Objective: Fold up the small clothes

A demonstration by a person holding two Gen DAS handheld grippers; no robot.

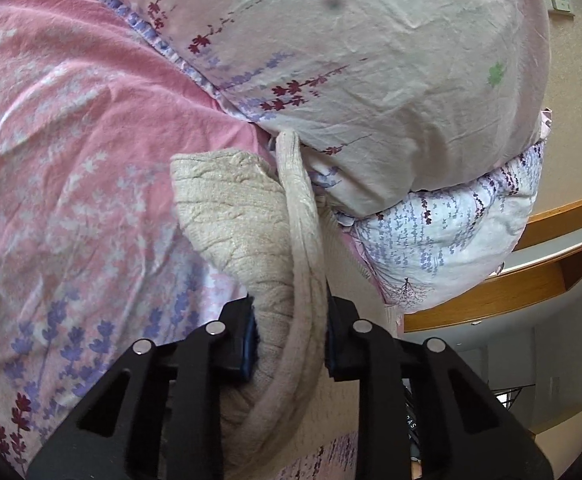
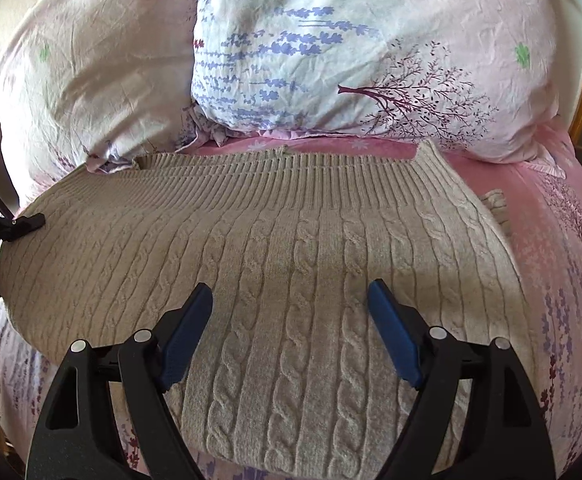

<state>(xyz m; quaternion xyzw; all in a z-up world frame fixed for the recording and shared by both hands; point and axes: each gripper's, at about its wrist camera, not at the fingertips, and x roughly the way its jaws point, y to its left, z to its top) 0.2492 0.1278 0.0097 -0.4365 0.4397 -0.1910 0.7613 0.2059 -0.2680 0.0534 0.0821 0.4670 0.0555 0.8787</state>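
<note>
The bed (image 2: 531, 208), under a pink flowered cover, fills both views, with two pillows (image 2: 331, 60) across the top of the right wrist frame. A beige cable-knit sweater (image 2: 275, 264) lies spread flat on the cover through the middle of that frame; only this view shows its whole width and ribbed hem. The left wrist view shows just a bunched edge of the knit, running up from bottom centre. There the left gripper (image 1: 291, 340) has its jaws clenched on that fold. The right gripper (image 2: 291, 332) hangs over the sweater, jaws spread wide, gripping nothing.
</note>
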